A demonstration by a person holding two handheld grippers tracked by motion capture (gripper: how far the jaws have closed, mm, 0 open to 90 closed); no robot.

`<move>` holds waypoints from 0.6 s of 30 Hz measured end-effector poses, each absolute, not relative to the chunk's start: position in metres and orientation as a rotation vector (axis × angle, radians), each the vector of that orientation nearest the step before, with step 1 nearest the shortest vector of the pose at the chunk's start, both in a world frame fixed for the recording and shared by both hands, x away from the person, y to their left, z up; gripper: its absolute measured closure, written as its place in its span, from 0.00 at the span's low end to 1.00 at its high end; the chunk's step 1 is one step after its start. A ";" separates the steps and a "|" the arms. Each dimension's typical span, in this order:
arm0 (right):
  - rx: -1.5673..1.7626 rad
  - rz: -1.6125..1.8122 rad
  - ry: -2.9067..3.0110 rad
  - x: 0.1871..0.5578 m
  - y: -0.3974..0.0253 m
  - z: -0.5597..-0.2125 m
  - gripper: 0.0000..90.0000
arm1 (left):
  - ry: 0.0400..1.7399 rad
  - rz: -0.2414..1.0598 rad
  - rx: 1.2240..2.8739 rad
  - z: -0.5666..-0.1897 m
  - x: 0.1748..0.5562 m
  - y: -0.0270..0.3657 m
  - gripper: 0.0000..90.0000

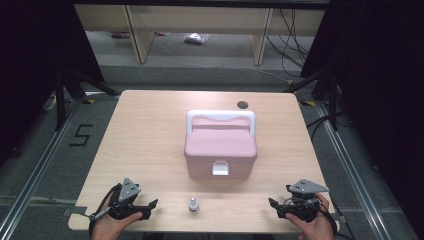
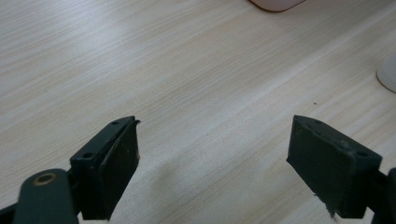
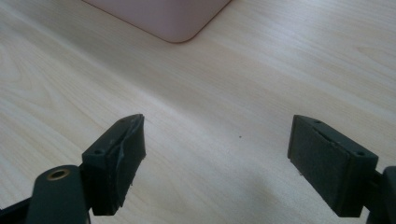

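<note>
Resting near the table (image 1: 150, 125) 6 o'clock edge, left gripper (image 1: 151, 204) and right gripper (image 1: 273, 203) fingers spread wide, empty; pink box (image 1: 220, 150) centre, small bottle (image 1: 193, 204) between grippers.

A lab or recording studio, judging by the setup. Black curtains (image 1: 30, 60) hang at 9 and 3 o'clock, floor rails (image 1: 350, 165) flank the wooden table (image 1: 145, 130), a taped "5" (image 1: 80, 135) marks the carpet at 9, and loose cables (image 1: 290, 35) trail at 1 o'clock.

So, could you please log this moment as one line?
left tongs open, empty | right tongs open, empty | pink box closed, centre | small bottle upright between tongs
</note>
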State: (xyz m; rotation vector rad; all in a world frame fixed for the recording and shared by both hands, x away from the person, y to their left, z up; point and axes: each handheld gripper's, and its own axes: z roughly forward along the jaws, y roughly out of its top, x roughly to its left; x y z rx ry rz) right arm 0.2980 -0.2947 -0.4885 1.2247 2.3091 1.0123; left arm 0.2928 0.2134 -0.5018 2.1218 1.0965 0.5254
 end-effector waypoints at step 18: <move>1.242 1.008 2.310 0.298 -0.293 -0.487 0.23 | 1.068 0.512 2.113 -0.494 0.302 0.210 0.19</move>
